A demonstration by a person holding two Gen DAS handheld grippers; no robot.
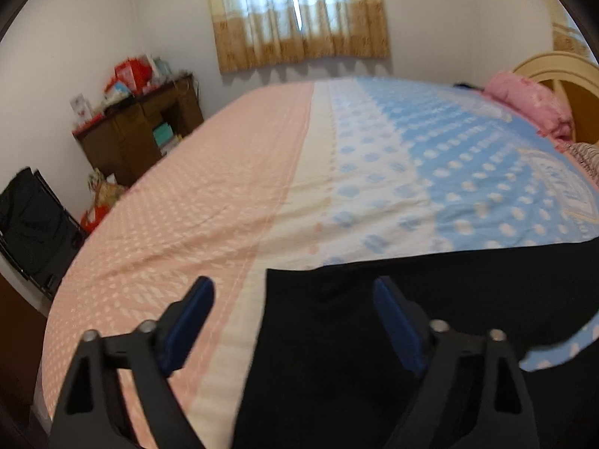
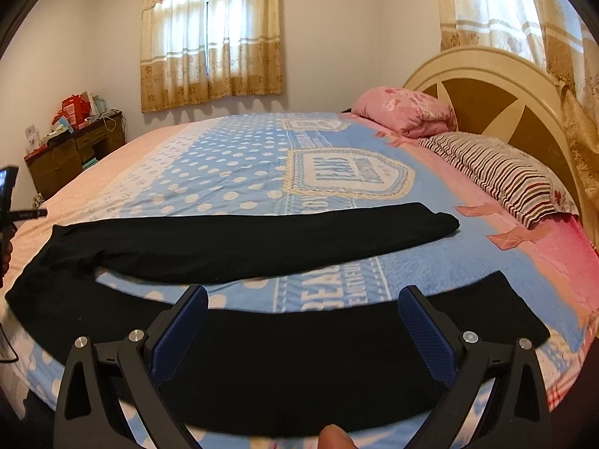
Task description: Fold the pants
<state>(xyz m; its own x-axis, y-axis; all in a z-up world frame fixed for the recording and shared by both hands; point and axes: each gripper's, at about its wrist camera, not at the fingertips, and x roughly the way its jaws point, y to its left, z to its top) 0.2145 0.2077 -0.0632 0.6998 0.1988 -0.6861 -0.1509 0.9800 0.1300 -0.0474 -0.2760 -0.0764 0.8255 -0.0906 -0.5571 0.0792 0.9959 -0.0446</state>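
Observation:
Black pants (image 2: 239, 247) lie spread flat on the bed, the two legs apart and running left to right; the waist end is at the left. My right gripper (image 2: 303, 299) is open and empty, hovering over the near leg (image 2: 299, 355). My left gripper (image 1: 294, 292) is open and empty, above the waist end of the pants (image 1: 374, 336), whose corner lies between its fingers. The left gripper's body shows at the left edge of the right wrist view (image 2: 9, 202).
The bed has a blue, white and pink sheet (image 2: 232, 172). A pink pillow (image 2: 408, 110) and a striped pillow (image 2: 501, 176) lie by the headboard (image 2: 483, 93). A brown desk (image 1: 142, 127) and a black folding chair (image 1: 30, 224) stand beyond the bed's foot.

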